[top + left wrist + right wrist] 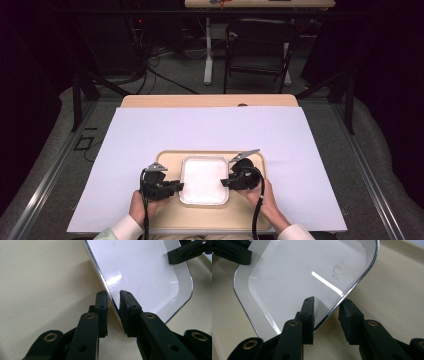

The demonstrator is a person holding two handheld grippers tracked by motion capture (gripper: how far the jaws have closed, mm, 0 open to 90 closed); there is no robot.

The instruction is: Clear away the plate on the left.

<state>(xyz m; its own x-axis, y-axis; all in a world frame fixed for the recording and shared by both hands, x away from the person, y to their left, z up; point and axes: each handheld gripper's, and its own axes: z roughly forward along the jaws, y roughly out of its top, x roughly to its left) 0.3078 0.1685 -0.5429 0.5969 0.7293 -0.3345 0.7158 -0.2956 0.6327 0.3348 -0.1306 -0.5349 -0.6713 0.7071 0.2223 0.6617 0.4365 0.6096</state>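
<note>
A white sheet (150, 135) covers the tabletop; at its near edge lies a tan board (250, 210). On the board sits the white tray (204, 179), empty. The left tool (176, 187) straddles the tray's left rim, jaws slightly apart, not pinching. The right tool (226, 182) straddles the right rim likewise. The tray looks set down; only withdrawing seems left.

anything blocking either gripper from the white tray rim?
Nothing visible. The left gripper straddles the white tray's left rim and the right gripper straddles its right rim, one jaw inside and one outside each. No pad clearly presses yet. The tray sits empty on the beige board.
</note>
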